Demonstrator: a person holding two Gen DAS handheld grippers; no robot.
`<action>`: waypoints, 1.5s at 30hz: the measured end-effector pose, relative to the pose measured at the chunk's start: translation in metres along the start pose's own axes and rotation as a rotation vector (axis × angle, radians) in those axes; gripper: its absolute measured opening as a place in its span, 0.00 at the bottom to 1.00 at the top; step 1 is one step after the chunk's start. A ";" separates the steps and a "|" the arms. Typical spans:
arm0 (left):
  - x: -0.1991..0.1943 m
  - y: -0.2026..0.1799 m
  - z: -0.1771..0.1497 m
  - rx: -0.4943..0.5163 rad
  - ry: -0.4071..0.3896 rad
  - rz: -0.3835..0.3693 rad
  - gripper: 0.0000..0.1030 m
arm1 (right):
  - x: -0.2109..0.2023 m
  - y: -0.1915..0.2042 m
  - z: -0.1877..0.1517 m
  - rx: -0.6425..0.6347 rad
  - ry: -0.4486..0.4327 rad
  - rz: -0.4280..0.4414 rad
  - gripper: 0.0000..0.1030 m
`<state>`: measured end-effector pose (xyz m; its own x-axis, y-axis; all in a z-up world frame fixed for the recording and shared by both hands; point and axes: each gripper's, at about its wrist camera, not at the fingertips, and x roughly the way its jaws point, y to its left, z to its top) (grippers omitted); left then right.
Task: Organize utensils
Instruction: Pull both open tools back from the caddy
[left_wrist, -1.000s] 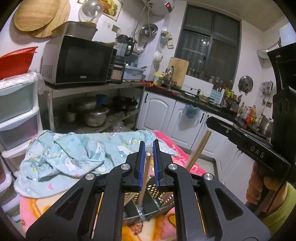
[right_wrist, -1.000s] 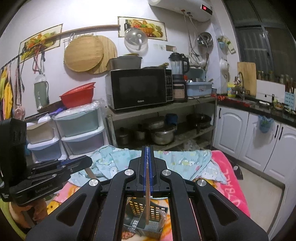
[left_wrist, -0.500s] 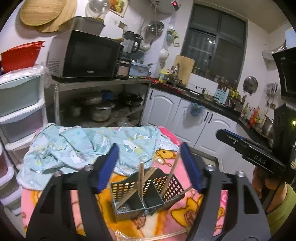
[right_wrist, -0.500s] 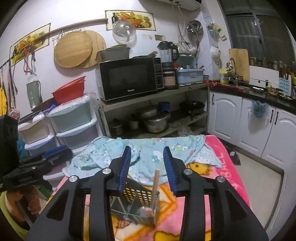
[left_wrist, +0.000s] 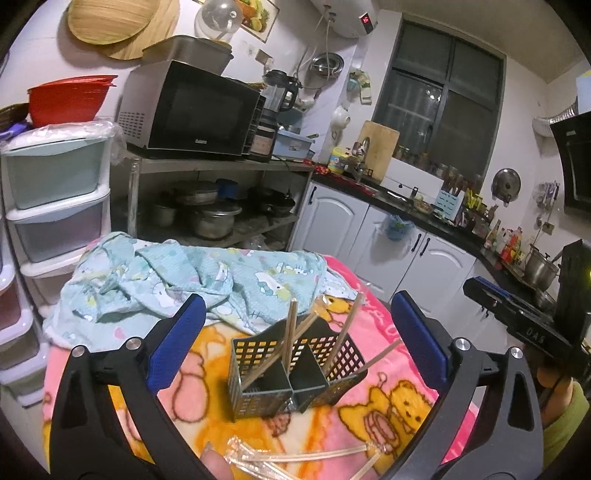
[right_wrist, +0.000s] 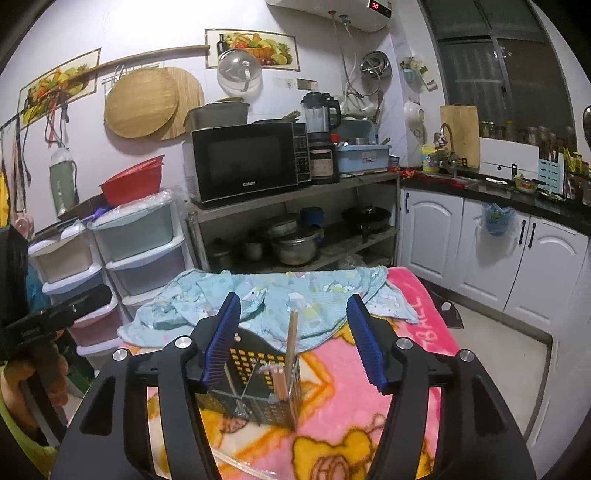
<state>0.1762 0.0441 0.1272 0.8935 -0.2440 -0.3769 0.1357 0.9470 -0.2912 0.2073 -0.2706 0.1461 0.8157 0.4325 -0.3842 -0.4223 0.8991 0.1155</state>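
Lettering: "Galanz" on the microwave (right_wrist: 246, 162), "DAS" on your right gripper's (right_wrist: 293, 341) body. Utensil caddy (left_wrist: 291, 373) with chopsticks (left_wrist: 288, 339) stands on the pink blanket (left_wrist: 388, 406), beyond and between your left gripper's (left_wrist: 295, 339) jaws; both pairs, just opening, stand apart, gripping nothing.

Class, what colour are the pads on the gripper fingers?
Blue pads on black fingers, clearest in the left wrist view.
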 end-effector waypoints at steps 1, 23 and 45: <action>-0.003 -0.001 -0.002 0.005 -0.001 0.002 0.90 | -0.002 0.002 -0.002 -0.005 -0.001 -0.004 0.57; -0.019 0.005 -0.043 -0.006 0.044 0.017 0.90 | -0.019 0.038 -0.039 -0.067 0.027 0.046 0.67; -0.023 0.014 -0.076 -0.027 0.096 0.049 0.90 | -0.013 0.039 -0.078 -0.061 0.105 0.049 0.69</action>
<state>0.1253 0.0468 0.0652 0.8535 -0.2181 -0.4732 0.0804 0.9524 -0.2939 0.1497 -0.2462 0.0844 0.7492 0.4631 -0.4735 -0.4863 0.8700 0.0815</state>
